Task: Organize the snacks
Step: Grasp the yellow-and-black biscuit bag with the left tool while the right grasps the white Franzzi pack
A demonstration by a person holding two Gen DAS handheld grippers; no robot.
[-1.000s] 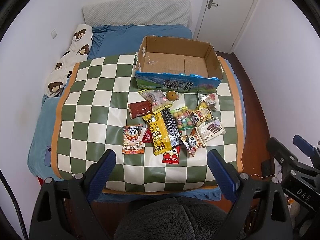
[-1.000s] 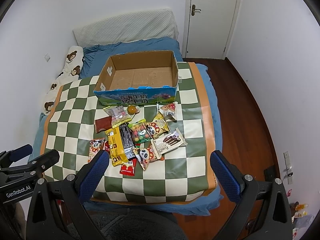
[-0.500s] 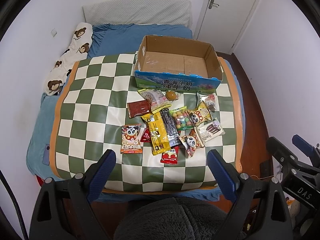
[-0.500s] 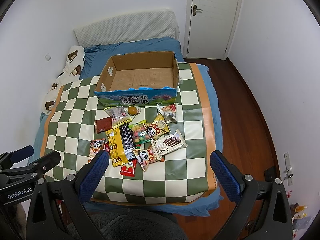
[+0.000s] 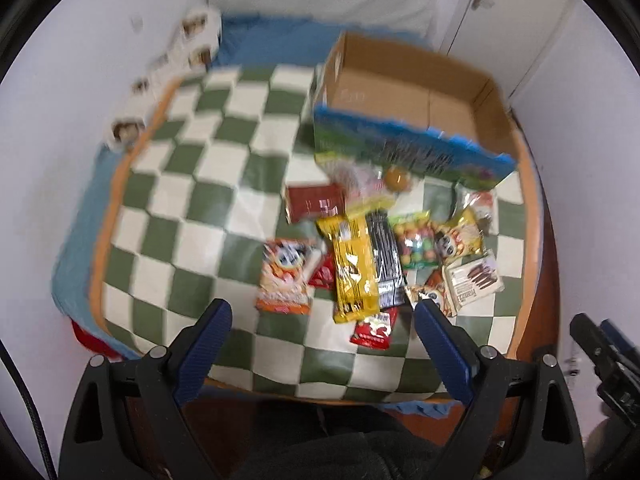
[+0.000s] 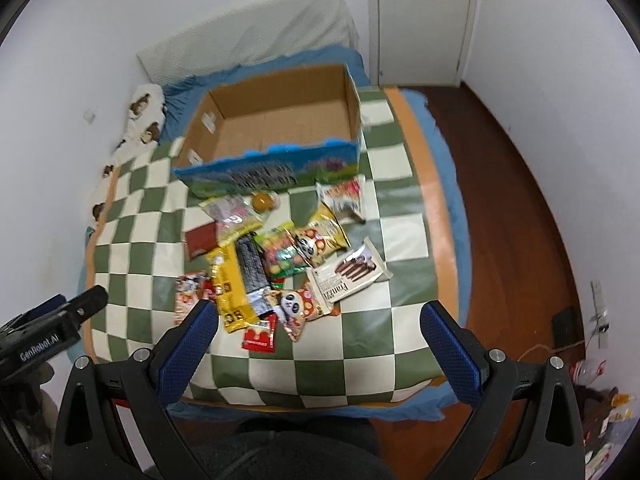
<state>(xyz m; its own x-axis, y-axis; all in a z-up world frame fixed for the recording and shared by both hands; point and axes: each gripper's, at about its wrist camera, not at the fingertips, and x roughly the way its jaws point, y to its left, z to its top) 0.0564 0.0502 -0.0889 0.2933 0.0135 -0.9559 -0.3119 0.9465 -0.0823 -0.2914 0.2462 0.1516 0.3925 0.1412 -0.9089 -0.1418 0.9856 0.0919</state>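
Note:
Several snack packets lie in a loose pile on a green and white checked blanket (image 5: 192,208) on a bed. Among them are a yellow packet (image 5: 354,268), an orange panda packet (image 5: 284,276), a red packet (image 5: 314,202) and a white biscuit packet (image 6: 346,274). An open cardboard box (image 5: 408,104), empty inside, stands behind the pile; it also shows in the right wrist view (image 6: 276,120). My left gripper (image 5: 322,318) is open and empty, above the near edge of the pile. My right gripper (image 6: 318,320) is open and empty, over the pile's near side.
A pillow (image 6: 248,40) and a bear-print cushion (image 5: 160,76) lie at the head of the bed. A white door (image 6: 424,16) and wooden floor (image 6: 516,216) are to the right. White walls close in on the left.
Both grippers have moved forward and down toward the snack pile, which now looks larger. The left wrist view is blurred by motion. Both stay open.

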